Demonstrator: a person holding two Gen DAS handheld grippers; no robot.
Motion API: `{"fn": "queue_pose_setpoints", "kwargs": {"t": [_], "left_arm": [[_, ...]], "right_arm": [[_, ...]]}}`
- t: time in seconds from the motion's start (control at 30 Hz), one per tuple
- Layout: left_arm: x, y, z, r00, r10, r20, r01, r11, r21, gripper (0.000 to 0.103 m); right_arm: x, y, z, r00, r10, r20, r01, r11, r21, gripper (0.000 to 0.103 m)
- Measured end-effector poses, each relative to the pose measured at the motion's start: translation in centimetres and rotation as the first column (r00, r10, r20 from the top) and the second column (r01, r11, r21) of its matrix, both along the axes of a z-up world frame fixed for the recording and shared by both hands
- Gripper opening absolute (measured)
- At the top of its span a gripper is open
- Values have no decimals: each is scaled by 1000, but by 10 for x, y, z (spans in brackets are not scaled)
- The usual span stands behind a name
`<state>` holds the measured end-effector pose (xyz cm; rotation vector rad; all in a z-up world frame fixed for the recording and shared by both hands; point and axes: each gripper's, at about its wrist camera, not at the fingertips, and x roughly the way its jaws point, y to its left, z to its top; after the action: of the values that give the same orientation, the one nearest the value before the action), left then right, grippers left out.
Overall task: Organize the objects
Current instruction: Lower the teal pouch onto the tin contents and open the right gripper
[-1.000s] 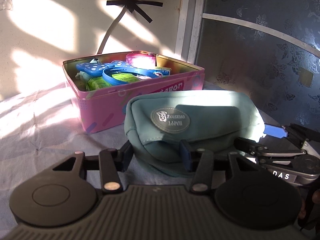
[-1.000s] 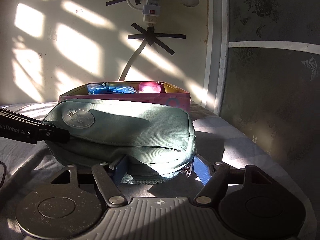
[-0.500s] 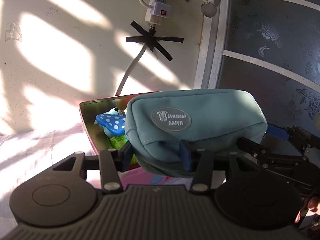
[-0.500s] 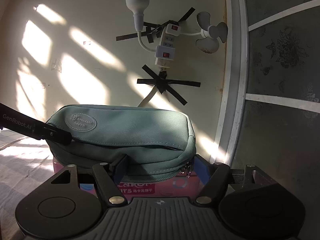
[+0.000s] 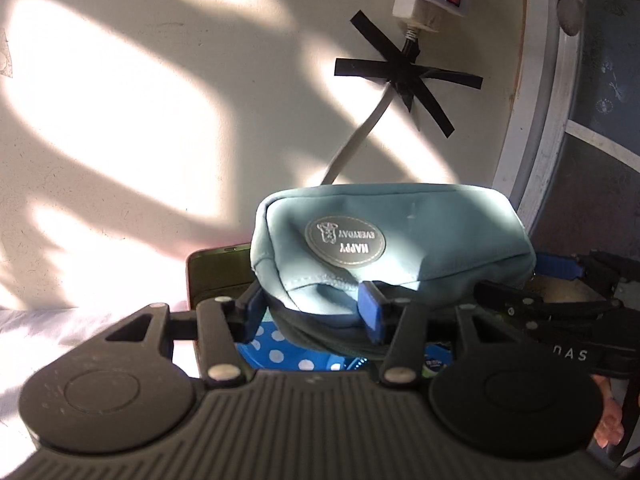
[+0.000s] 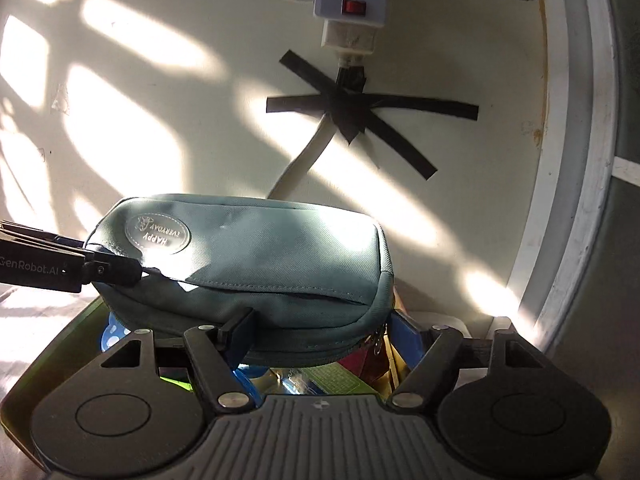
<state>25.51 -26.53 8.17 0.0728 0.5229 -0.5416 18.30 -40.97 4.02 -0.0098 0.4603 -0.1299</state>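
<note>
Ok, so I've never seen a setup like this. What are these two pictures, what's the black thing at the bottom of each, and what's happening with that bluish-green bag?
There is no robot here. A person holds a two-finger gripper in each hand. Each gripper carries a wide-angle camera that looks along its fingers, so the black shape at the bottom is the tool itself. One picture comes from the left gripper, the other from the right gripper. Together they hold a teal zip pouch with a HAPPY EVERYDAY badge, one at each end, in the air over an open tin of small things, including a blue polka-dot item. The left gripper is clamped on the pouch. The right one's jaws have just been opening, with the pouch's end between them. Behind is a sunlit wall with a taped-up power strip.
</note>
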Motion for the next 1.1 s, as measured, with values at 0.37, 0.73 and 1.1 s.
{"fn": "queue_pose_setpoints", "kwargs": {"t": [0.37, 0.73, 1.1], "left_arm": [[-16, -3, -6, 993, 109, 33, -112, 988, 104, 57], [-108, 34, 9, 985, 133, 106, -141, 988, 64, 66], [-180, 75, -11, 987, 104, 121, -114, 990, 79, 73]], "right_arm": [[-35, -3, -6, 991, -114, 74, 98, 975, 199, 85], [-146, 56, 9, 955, -166, 246, 112, 969, 219, 86], [-216, 94, -14, 957, -210, 200, 142, 940, 311, 87]]}}
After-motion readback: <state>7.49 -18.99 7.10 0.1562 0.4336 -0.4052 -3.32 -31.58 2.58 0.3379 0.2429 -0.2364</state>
